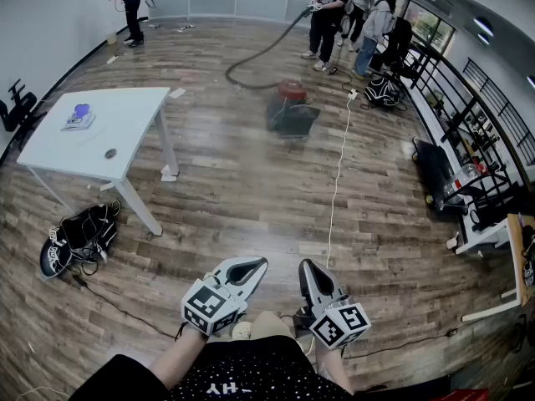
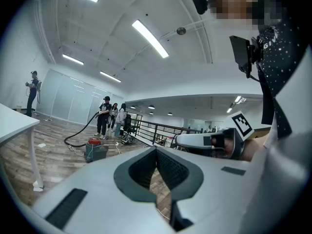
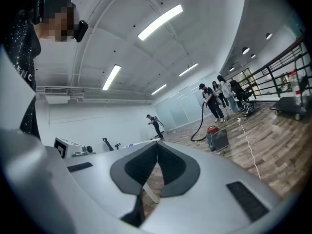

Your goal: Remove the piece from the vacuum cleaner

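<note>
Left gripper (image 1: 259, 263), right gripper (image 1: 306, 265): jaws closed, nothing held. Vacuum cleaner (image 1: 290, 109) well apart; tripping likely risked by white cable (image 1: 338, 174) across floor.

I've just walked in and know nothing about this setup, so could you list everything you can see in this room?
Red-lidded canister vacuum cleaner: one, red and dark, mid-floor.
Black vacuum hose: one, from the cleaner to a standing person.
White rectangular table: one, left.
Blue-and-white object: one, on the table; too small to identify.
Black bag: one, on the floor by the table.
White cable: one, across the wooden floor.
Black metal railing: one, right.
Group of people: three, far right.
Lone person: one, far left.
Left gripper: one, white, shut, empty.
Right gripper: one, white, shut, empty.
</note>
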A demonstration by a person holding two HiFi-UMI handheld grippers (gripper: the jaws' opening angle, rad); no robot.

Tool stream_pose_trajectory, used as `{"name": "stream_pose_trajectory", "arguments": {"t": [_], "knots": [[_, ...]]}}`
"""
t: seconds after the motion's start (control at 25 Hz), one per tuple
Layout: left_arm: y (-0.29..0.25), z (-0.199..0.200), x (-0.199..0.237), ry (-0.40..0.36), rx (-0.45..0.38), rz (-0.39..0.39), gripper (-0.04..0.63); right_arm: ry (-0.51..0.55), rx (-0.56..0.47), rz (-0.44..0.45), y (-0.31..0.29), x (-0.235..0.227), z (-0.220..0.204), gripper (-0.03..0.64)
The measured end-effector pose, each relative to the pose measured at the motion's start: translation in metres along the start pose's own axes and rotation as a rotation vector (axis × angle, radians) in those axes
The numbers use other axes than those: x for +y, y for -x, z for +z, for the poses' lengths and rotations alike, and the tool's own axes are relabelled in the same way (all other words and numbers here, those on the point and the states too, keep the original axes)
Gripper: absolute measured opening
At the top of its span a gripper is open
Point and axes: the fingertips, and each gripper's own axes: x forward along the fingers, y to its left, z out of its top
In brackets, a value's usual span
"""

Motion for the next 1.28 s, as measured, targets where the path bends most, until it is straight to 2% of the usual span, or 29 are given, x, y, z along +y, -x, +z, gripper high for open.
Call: {"name": "stream_pose_trajectory", "arguments": {"t": [0.2,0.44,0.76,1.0,1.12,1.28], "knots": [[-0.01,0.006,0.028,0.016,-0.015,0.016,0.008,0.005,0.019,-0.003,-0.019,-0.011,0.0,0.012],[-0.042,0.008,0.065,0.024,-0.002,0.014,0.008,-0.01,-0.006,-0.032,-0.054,-0.043,0.019,0.012],[-0.13,0.026,0.132,0.02,0.009,0.007,0.008,-0.023,-0.022,-0.025,-0.134,-0.121,0.055,0.012],[-0.196,0.054,0.196,0.012,-0.026,0.043,0.008,-0.005,-0.044,-0.007,-0.199,-0.182,0.095,0.012],[-0.221,0.058,0.217,0.022,-0.024,0.054,0.008,0.004,-0.044,0.012,-0.229,-0.201,0.111,0.012],[-0.247,0.062,0.234,-0.003,-0.014,0.056,0.008,0.02,-0.039,0.038,-0.254,-0.217,0.119,0.011]]}}
